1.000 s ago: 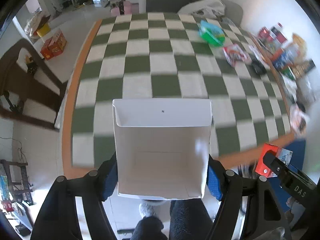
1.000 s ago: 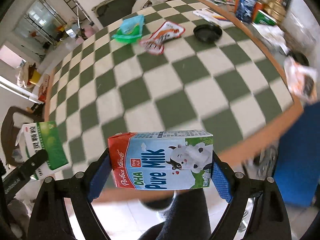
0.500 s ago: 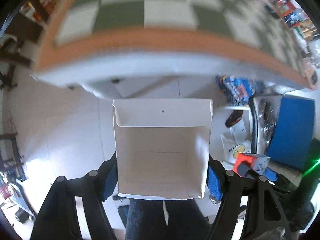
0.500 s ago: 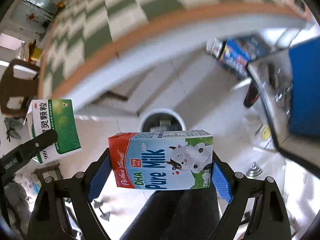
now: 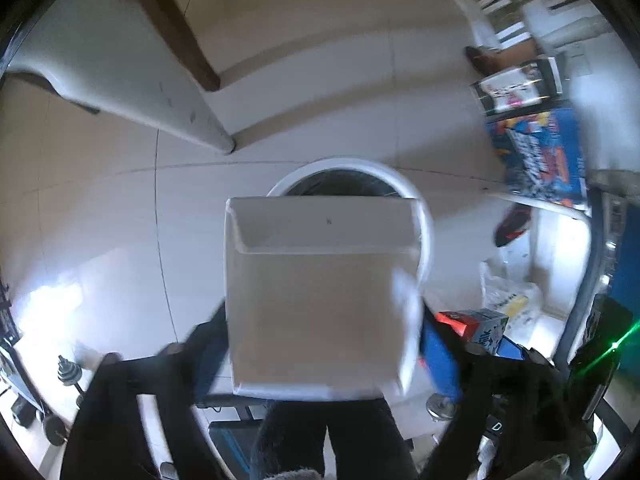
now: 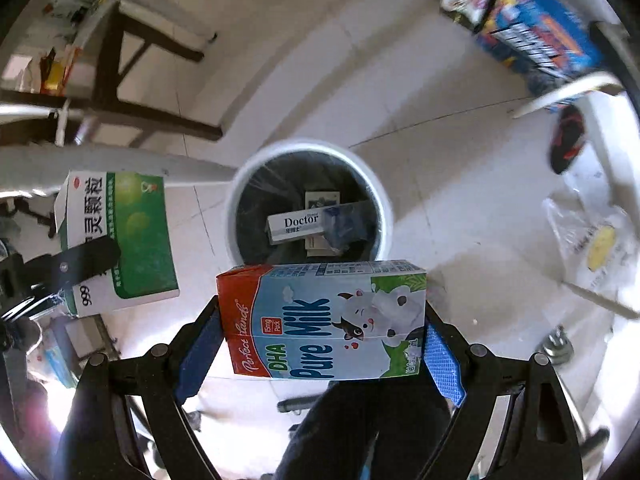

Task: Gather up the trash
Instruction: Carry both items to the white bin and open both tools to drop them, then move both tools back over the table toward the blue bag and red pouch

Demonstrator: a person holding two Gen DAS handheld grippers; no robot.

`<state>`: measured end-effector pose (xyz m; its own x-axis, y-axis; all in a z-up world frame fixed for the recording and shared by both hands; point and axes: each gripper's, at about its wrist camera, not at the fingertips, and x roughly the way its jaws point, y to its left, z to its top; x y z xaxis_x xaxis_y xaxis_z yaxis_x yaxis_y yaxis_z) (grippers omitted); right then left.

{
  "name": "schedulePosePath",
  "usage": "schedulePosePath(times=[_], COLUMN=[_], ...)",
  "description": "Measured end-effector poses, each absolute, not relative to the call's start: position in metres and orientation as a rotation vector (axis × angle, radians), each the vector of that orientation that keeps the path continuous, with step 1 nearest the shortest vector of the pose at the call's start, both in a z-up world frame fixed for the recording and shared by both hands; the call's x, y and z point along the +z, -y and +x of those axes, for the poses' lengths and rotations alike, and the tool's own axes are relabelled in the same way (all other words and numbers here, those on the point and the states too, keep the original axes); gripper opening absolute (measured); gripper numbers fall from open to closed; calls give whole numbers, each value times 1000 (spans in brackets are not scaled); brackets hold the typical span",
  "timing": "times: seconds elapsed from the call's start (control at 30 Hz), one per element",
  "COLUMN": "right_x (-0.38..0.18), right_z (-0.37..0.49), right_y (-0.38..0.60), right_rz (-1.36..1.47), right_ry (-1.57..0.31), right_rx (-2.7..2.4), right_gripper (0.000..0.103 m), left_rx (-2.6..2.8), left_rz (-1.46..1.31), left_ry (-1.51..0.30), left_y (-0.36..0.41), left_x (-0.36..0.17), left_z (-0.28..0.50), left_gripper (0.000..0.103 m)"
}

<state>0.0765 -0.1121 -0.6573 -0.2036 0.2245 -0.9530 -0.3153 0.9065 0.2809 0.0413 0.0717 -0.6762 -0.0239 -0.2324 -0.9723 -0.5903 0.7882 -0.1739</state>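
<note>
My left gripper [image 5: 320,344] is shut on an open white box [image 5: 320,296], green and white on its outside in the right wrist view [image 6: 120,244]. It hangs just over the near rim of a round white trash bin [image 5: 424,224]. My right gripper [image 6: 322,336] is shut on a blue Pure Milk carton [image 6: 324,320], held above the floor just short of the bin [image 6: 380,200]. The bin has a dark liner and holds a white "Doctor" box [image 6: 296,226] and other packs. The carton also shows at the right of the left wrist view [image 5: 476,328].
A white table leg [image 5: 132,92] and a dark chair leg [image 5: 180,28] stand beyond the bin. Blue printed boxes [image 6: 536,40] and a plastic bag [image 6: 592,240] lie to the right on the tiled floor. My legs [image 6: 360,432] are below the grippers.
Both grippers have swung down from the checkered tabletop to the floor. The trash bin has come into view and now sits right under the box and ahead of the carton.
</note>
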Motion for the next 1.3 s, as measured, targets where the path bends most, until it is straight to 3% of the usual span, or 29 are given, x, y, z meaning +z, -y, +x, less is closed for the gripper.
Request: schedulePosePath(times=[0.07, 0.13, 0.43, 0.9, 1.3], right_x=[-690, -710, -722, -616, -498], right_z=[76, 74, 74, 70, 48], right_y=[105, 102, 115, 125, 132], right_rz=[-100, -112, -206, -338, -327], right_ry=[-1729, -1746, -1736, -1617, -1556], right_rx=[512, 512, 445, 397, 411], right_gripper=[92, 103, 103, 103, 103], left_rx=[333, 343, 463, 517, 460], left_rz=[-681, -678, -575, -514, -526], left_ry=[-1626, -1637, -1595, -1597, -1549], left_y=[-75, -75, -78, -60, -38], left_x=[-694, -702, -674, -597, -497], left_z=[33, 29, 4, -29, -55], left_gripper=[102, 102, 102, 102, 102])
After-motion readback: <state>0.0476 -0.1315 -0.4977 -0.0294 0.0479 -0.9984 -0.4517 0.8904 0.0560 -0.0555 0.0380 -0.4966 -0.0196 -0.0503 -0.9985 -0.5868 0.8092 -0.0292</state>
